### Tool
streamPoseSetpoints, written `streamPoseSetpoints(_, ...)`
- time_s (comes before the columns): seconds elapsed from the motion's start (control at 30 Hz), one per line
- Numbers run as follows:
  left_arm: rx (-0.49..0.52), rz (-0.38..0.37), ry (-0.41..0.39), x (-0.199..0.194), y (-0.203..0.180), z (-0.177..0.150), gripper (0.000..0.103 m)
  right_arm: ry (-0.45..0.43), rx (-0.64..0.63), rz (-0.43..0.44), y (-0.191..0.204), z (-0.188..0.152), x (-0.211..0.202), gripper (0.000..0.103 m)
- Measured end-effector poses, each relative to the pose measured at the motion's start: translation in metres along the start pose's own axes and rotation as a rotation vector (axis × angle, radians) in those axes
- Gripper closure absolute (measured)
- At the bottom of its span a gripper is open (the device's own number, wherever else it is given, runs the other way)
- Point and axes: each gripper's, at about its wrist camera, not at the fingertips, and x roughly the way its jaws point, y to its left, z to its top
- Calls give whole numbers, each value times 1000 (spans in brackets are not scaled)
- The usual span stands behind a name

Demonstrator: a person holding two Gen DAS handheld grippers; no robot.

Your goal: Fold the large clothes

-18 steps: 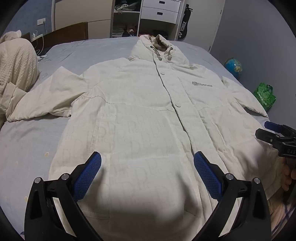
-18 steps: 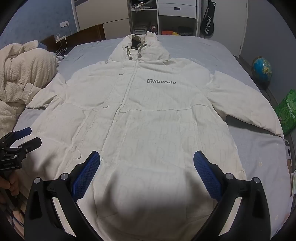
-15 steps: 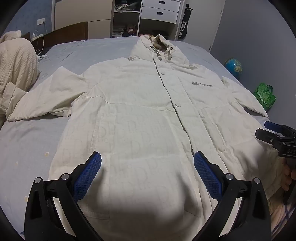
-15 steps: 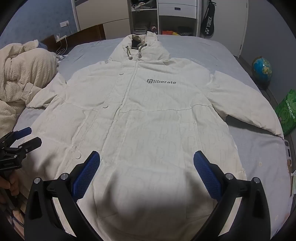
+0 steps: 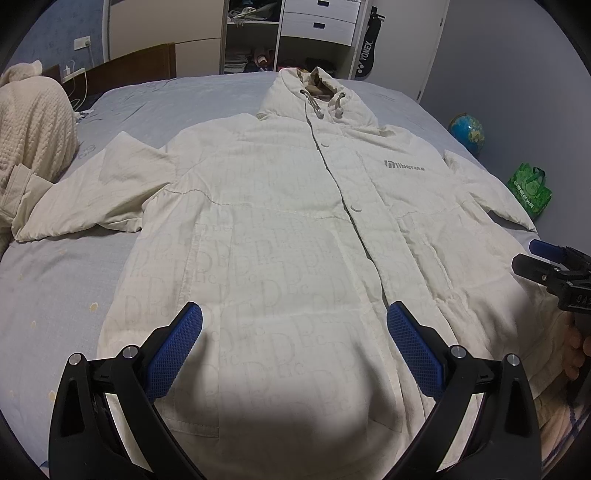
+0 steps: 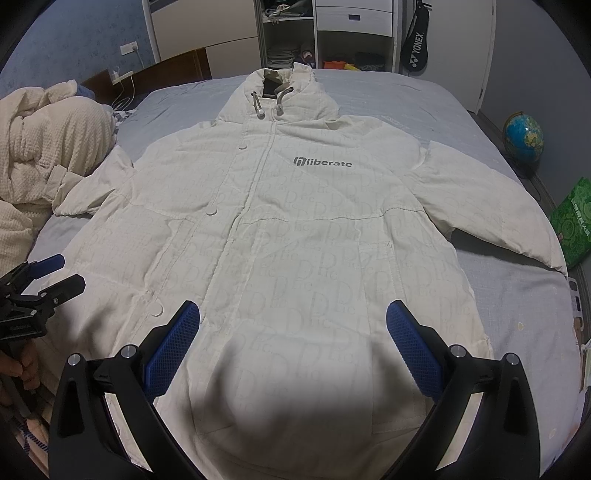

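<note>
A long cream hooded coat lies flat and front up on the bed, sleeves spread to both sides, hood at the far end, with a grey "liberate" logo on its chest. My left gripper hangs open above the coat's lower left part, nothing between its blue pads. My right gripper hangs open above the lower right part, also holding nothing. Each gripper shows at the edge of the other's view: the right gripper and the left gripper, both held by a hand.
The grey-blue bed sheet shows around the coat. A cream knitted blanket is heaped at the left, touching the coat's left cuff. A globe and a green bag stand on the floor at the right. Shelves and drawers stand beyond the bed.
</note>
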Motion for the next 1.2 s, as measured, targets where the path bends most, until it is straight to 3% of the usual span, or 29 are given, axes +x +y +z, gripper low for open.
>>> streamPoseSetpoints(1.2, 0, 0, -3, 4, -1, -5, 7, -1, 8, 7, 0, 0, 0, 6)
